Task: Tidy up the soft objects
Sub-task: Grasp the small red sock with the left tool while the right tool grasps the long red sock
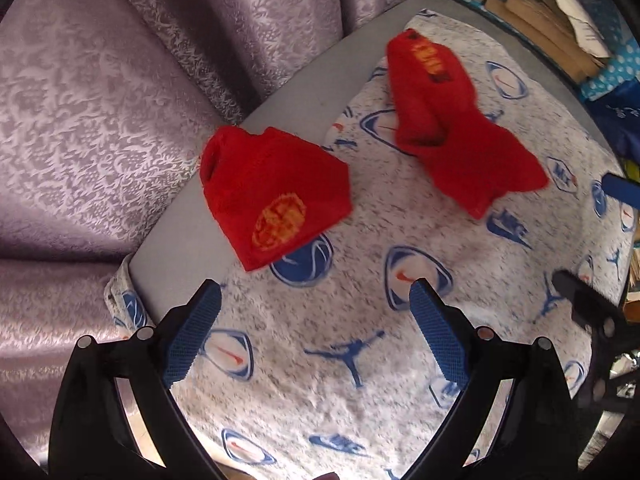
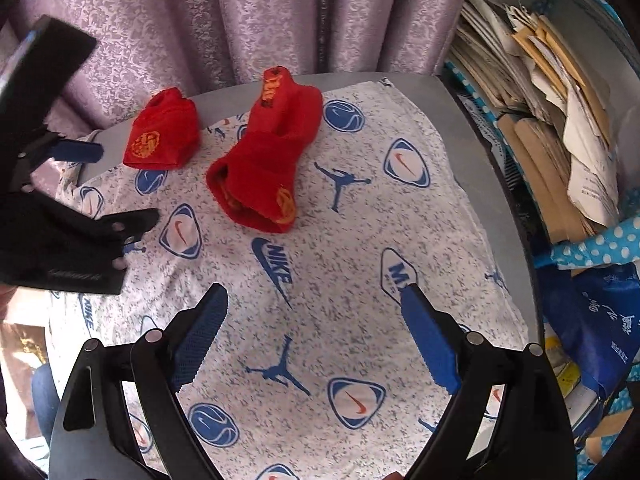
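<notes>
**Two red socks folded on the cloth, both grippers empty**

Apparently the socks have been bundled and set down near the far edge so they sit tidy and out of the way. One folded red sock [image 1: 272, 196] lies at the left, half on the printed cloth [image 1: 320, 360] and half on the bare grey table [image 1: 180, 248], its yellow emblem facing up. The second red sock [image 1: 452, 128], longer and more loosely folded, lies to its right, wholly on the cloth. The two are apart, not touching.

The left gripper [image 1: 316, 332] points down over the cloth with its blue pads spread wide and nothing between them. The right gripper [image 2: 316, 340] is likewise spread wide and empty, hanging over the near part of the cloth, clear of both socks.

By count: two red socks, one printed cloth, two grippers. A purple curtain [image 2: 280, 12] hangs behind the table, and a pile of papers [image 2: 540, 100] is stacked at the right.

Judging by the layout, the folding looks nearly done.
</notes>
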Demonstrator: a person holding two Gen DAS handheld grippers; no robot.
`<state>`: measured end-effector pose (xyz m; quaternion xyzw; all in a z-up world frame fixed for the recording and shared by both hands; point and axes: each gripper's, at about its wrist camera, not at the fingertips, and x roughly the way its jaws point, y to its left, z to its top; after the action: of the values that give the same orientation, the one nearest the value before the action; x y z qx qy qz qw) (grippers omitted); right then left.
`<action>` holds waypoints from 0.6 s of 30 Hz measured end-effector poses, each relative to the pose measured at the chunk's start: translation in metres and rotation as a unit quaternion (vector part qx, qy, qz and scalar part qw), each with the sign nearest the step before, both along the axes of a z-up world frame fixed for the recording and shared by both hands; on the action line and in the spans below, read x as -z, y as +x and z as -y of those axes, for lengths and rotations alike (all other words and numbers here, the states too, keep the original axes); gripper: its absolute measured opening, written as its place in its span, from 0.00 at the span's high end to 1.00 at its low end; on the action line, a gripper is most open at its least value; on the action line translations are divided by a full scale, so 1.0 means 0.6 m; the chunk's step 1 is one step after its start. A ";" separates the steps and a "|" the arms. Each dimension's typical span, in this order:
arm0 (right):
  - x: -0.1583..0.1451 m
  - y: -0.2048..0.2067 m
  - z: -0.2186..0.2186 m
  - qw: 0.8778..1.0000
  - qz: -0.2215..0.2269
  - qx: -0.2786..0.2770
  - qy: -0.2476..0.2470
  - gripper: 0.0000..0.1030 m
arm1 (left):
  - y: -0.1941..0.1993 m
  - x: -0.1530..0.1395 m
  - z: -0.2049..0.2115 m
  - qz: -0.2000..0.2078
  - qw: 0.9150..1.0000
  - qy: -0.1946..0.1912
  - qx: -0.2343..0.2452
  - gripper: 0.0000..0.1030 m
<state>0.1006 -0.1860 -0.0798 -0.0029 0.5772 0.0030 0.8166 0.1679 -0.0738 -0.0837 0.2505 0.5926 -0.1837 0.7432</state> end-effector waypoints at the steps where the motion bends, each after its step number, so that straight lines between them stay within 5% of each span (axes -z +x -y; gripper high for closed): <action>1: 0.000 0.003 -0.002 1.000 0.001 -0.001 0.001 0.18 | 0.005 0.003 0.002 -0.001 1.000 0.000 0.000 0.10; 8: 0.002 0.037 -0.014 1.000 -0.003 -0.015 0.026 0.16 | 0.062 0.027 0.012 0.006 1.000 0.018 -0.005 0.08; 12: 0.008 0.069 -0.026 0.999 0.000 -0.031 0.042 0.16 | 0.085 0.028 0.002 0.000 1.000 -0.006 -0.017 0.48; 18: 0.026 0.121 -0.032 0.997 -0.008 -0.033 0.064 0.16 | 0.093 0.019 -0.015 0.013 1.000 -0.010 -0.016 0.55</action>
<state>0.1734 -0.1668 -0.0957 0.0308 0.5817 0.0670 0.8101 0.2237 -0.0650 -0.0950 0.2360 0.5851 -0.1740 0.7561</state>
